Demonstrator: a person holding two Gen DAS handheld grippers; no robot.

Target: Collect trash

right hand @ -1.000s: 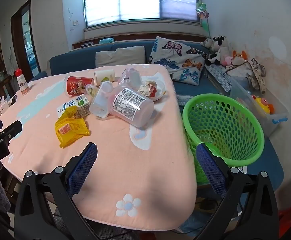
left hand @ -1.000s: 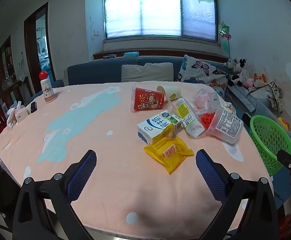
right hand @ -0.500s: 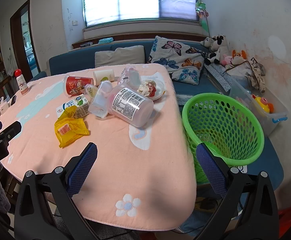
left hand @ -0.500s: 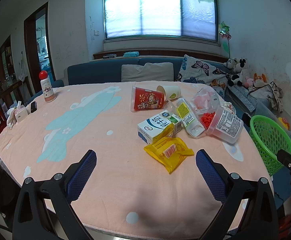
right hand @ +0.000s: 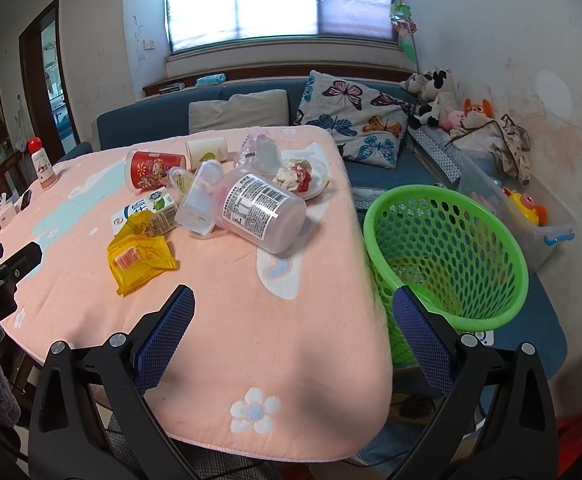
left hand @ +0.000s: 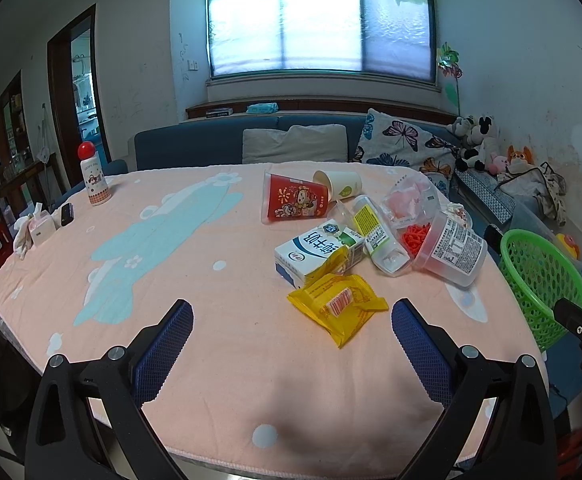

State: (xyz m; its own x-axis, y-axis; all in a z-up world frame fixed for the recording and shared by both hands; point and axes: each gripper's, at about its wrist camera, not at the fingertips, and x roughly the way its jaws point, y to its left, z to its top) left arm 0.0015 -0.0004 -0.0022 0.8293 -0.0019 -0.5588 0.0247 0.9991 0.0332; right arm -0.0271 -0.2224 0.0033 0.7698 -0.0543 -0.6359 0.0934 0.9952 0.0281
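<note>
Trash lies in a heap on the pink-covered table (left hand: 211, 360): a yellow wrapper (left hand: 337, 304) (right hand: 139, 258), a milk carton (left hand: 317, 250) (right hand: 147, 214), a red cup (left hand: 295, 200) (right hand: 153, 168), a white paper cup (left hand: 339, 184), a clear bottle (left hand: 377, 230) and a clear plastic jar (left hand: 449, 246) (right hand: 259, 210). A green basket (right hand: 447, 256) (left hand: 541, 276) stands beside the table's right edge. My left gripper (left hand: 291, 332) is open and empty, just short of the wrapper. My right gripper (right hand: 293, 320) is open and empty over the table's near corner.
A red-capped bottle (left hand: 94, 180), a tissue pack (left hand: 39, 228) and a small dark item sit at the table's far left. A blue sofa (left hand: 211, 144) with cushions runs behind. Soft toys and a clear bin (right hand: 519, 208) line the right wall.
The right wrist view has shifted slightly, bringing the trash heap and basket a little closer. The left gripper has barely moved.
</note>
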